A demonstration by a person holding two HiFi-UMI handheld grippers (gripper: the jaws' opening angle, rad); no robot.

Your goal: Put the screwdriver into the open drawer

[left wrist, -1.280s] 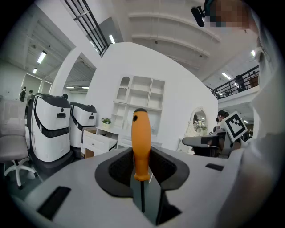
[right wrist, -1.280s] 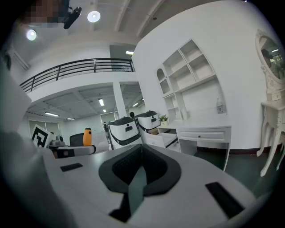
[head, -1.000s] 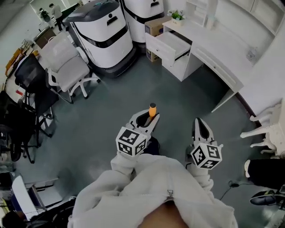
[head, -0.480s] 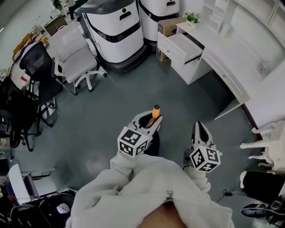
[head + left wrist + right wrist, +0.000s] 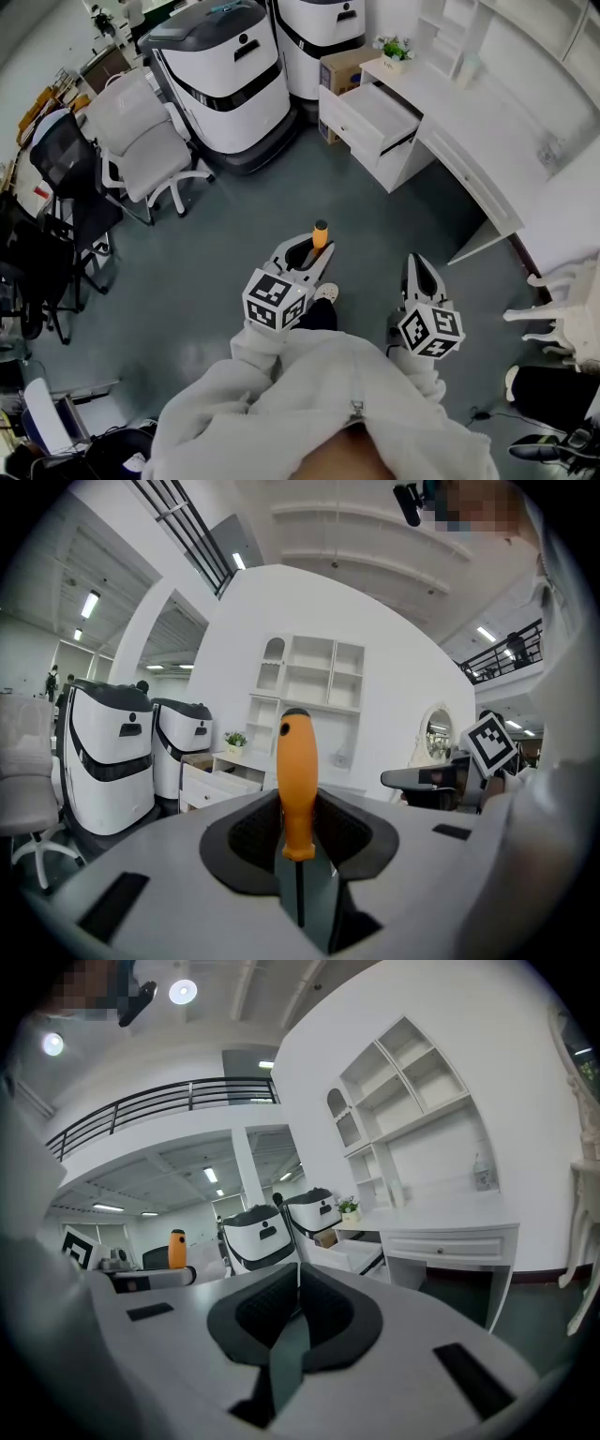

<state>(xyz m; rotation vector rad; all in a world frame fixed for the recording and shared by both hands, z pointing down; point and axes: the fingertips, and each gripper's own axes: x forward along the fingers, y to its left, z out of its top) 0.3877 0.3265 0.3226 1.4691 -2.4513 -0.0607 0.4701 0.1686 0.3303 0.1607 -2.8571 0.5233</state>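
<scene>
An orange-handled screwdriver (image 5: 321, 232) stands upright in my left gripper (image 5: 319, 249), whose jaws are shut on it just below the handle. In the left gripper view the screwdriver's handle (image 5: 296, 780) rises between the pads of the left gripper (image 5: 298, 841), and its dark shaft runs down between them. My right gripper (image 5: 415, 260) is held beside it, shut and empty. The right gripper (image 5: 297, 1290) points at the white desk. The open drawer (image 5: 370, 108) juts out from the desk's left end, ahead of both grippers, and the drawer (image 5: 354, 1256) also shows in the right gripper view.
Two large white machines (image 5: 225, 75) stand left of the desk (image 5: 487, 122). A cardboard box (image 5: 336, 64) and a potted plant (image 5: 395, 47) sit near the drawer. A white office chair (image 5: 141, 141) and black chairs (image 5: 61, 178) are at the left, a white ornate chair (image 5: 562, 300) at the right.
Both grippers have moved forward over the grey floor towards the desk, along with the person. The left one still holds the screwdriver upright; the right one stays shut.
</scene>
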